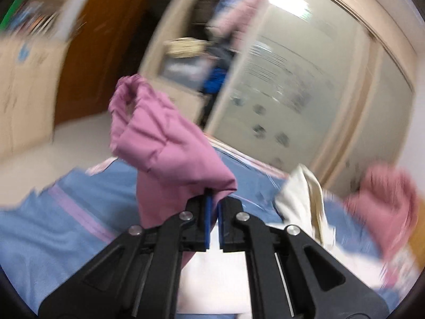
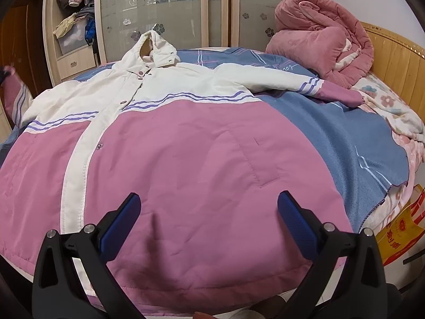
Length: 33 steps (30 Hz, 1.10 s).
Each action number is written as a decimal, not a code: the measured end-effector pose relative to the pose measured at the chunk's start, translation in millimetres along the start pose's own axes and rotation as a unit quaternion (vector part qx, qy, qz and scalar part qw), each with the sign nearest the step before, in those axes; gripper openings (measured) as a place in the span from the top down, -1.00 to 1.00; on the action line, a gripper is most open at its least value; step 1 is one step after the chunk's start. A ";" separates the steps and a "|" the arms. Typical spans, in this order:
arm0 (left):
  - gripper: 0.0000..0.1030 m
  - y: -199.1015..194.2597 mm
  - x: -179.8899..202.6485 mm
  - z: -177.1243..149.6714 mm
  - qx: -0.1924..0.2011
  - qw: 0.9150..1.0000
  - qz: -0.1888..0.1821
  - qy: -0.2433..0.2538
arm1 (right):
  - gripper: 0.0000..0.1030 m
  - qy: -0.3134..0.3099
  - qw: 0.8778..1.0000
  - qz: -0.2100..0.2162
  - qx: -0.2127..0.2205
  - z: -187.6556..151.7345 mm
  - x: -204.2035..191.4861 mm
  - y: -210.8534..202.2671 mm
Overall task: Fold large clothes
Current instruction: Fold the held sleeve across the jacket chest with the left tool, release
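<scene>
A large pink and cream hooded jacket (image 2: 186,146) lies spread face up on the bed, hood (image 2: 156,45) toward the wardrobe, one sleeve (image 2: 305,82) stretched right. My right gripper (image 2: 209,212) is open and empty, hovering over the jacket's pink lower part near the hem. My left gripper (image 1: 214,204) is shut on the jacket's other pink sleeve (image 1: 159,138), lifted above the bed with the cuff (image 1: 127,90) pointing up. The left wrist view is motion blurred.
A blue blanket (image 2: 332,133) covers the bed. A rolled pink quilt (image 2: 318,40) sits at the far right by the wooden headboard (image 2: 393,61). A wardrobe with frosted sliding doors (image 2: 159,8) stands behind the bed. An orange bag (image 2: 398,234) lies off the right edge.
</scene>
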State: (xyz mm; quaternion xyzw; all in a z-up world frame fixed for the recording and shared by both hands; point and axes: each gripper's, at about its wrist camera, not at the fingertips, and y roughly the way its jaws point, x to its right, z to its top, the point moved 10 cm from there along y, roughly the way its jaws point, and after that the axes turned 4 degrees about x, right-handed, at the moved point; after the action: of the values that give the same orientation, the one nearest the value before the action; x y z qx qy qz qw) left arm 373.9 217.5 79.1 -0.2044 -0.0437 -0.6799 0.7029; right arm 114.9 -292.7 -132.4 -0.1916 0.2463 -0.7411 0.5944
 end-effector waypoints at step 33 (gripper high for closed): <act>-0.96 0.1 232.2 -207.1 -0.152 0.965 -0.048 0.207 | -0.97 0.035 0.999 0.028 0.001 6.3 9.3 -10.9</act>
State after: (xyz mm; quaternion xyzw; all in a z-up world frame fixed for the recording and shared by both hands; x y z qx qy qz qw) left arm 345.8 -72.2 -31.1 -0.1618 0.1967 -0.7390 0.6237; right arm 107.9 -300.7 -120.9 -0.1575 0.2714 -0.7307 0.6063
